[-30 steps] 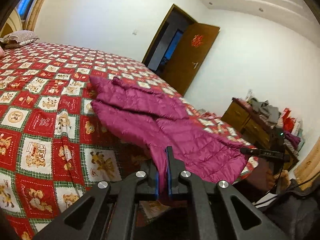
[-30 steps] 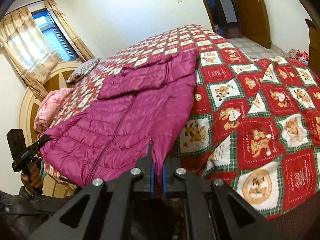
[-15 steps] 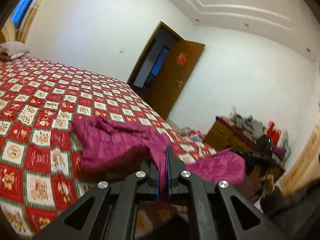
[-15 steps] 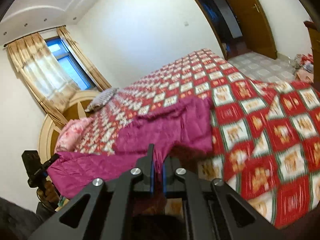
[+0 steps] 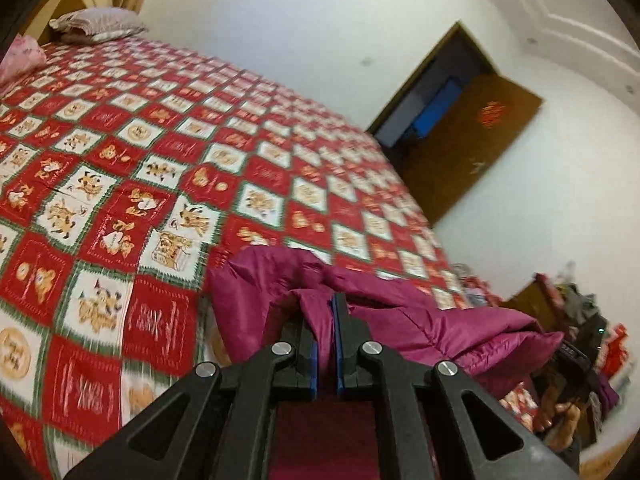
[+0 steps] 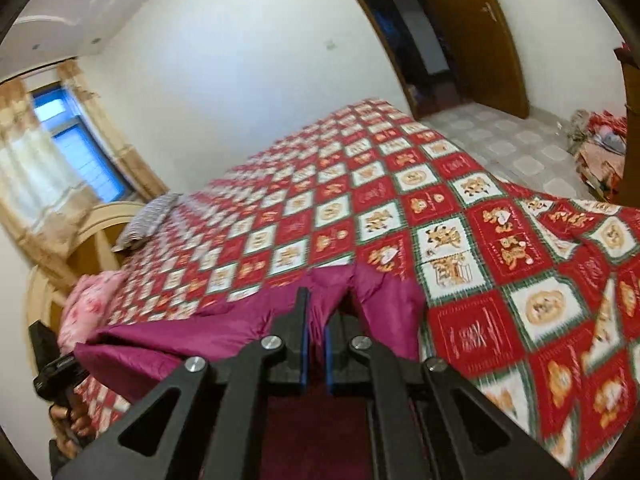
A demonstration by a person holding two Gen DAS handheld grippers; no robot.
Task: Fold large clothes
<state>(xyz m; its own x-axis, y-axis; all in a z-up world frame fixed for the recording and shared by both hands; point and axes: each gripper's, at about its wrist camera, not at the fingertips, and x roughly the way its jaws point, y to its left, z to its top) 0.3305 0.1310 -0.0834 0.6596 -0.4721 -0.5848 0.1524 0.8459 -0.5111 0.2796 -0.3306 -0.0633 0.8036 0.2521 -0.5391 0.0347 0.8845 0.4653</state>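
Observation:
A magenta quilted puffer jacket [image 5: 420,320] is stretched between my two grippers above the near part of the bed. My left gripper [image 5: 327,320] is shut on one edge of its fabric, which bunches around the black fingers. In the right wrist view the jacket [image 6: 192,332] runs off to the left, and my right gripper [image 6: 315,316] is shut on another edge of it. The other hand-held gripper shows at each view's side: right one [image 5: 576,356], left one [image 6: 56,372]. Most of the jacket's lower part is hidden beneath the grippers.
The bed wears a red, white and green checkered quilt [image 5: 160,168] with bear prints. Pillows [image 5: 96,24] and a pink cushion [image 6: 88,300] lie by the headboard. A brown door [image 5: 472,152] stands open; a cluttered dresser [image 5: 576,304] is at the right. A curtained window [image 6: 60,152] is left.
Both grippers have swept across the bed holding the jacket. It lay spread flat on the quilt before; now it is lifted and bunched between them, with much more bare quilt showing.

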